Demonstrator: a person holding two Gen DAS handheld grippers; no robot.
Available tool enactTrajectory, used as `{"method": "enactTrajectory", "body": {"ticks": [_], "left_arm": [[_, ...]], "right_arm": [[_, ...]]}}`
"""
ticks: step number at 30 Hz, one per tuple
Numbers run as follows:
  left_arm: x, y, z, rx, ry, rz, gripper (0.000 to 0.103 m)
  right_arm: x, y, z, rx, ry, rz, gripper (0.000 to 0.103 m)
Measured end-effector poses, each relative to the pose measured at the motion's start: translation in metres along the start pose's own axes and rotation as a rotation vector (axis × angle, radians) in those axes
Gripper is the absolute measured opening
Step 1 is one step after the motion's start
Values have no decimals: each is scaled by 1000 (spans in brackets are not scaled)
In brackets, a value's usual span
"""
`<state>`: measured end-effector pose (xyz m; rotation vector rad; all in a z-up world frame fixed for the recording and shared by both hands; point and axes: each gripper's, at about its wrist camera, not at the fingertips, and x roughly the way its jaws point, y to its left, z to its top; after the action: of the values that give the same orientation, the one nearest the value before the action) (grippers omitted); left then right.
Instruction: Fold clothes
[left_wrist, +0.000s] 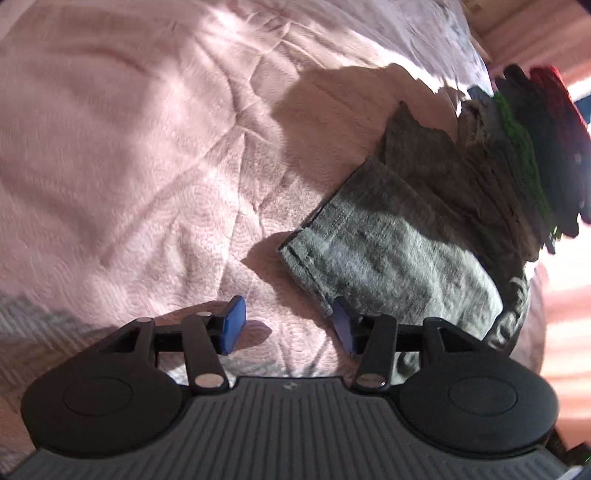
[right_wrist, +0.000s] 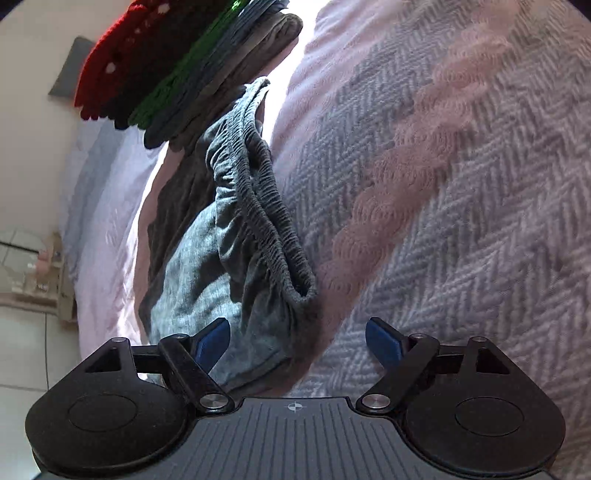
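A folded grey garment (left_wrist: 384, 251) lies on the pink bedspread (left_wrist: 147, 147), right of centre in the left wrist view. My left gripper (left_wrist: 288, 326) is open and empty, hovering just before the garment's near corner; its right finger is at the cloth's edge. In the right wrist view the same grey garment (right_wrist: 229, 236) shows its elastic waistband (right_wrist: 266, 206). My right gripper (right_wrist: 297, 343) is open and empty, its left finger over the garment's near end. A pile of folded clothes (left_wrist: 524, 155), grey, green, dark and red, stands beyond it; it also shows in the right wrist view (right_wrist: 177, 70).
A grey herringbone blanket with a pink cable stripe (right_wrist: 461, 192) covers the bed at the right. The bed's edge, a tiled floor (right_wrist: 22, 354) and a small low table (right_wrist: 33, 273) are at the left of the right wrist view.
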<state>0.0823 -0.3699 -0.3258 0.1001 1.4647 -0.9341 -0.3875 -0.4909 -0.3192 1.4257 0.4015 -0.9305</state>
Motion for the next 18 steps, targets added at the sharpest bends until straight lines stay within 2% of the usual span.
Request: {"method": "enactTrajectory", "body": {"ticks": [2,4,5,6,7,8,11,14,18], "left_arm": [[10,5,7,-78,-23,-34,53],[19,7,14,-136,-34,-49,51],[21,7,16,-151,-39,-52,45],[19,7,16,-149,-44,-61,20],[15,8,16,-141,-48,-74,3],[10,8,15,-133,-53,-87,3],[-15,10,11,-103,-69,-133,3],[-59,12,-3,-54,-65,-189,2],[-101,11,-38,3,13,-213,2]], "right_arm": [[10,-1,5,34,-38,22,84],[22,0,10,57,-49,38,84],[27,2,11,55,-54,36,75],[32,2,11,58,-56,32,58],[36,1,13,83,-39,22,14],[37,-1,14,107,-26,15,9],[14,-7,14,165,-29,36,8],[-25,-8,18,201,-17,74,7],[-70,-9,33,200,33,65,7]]}}
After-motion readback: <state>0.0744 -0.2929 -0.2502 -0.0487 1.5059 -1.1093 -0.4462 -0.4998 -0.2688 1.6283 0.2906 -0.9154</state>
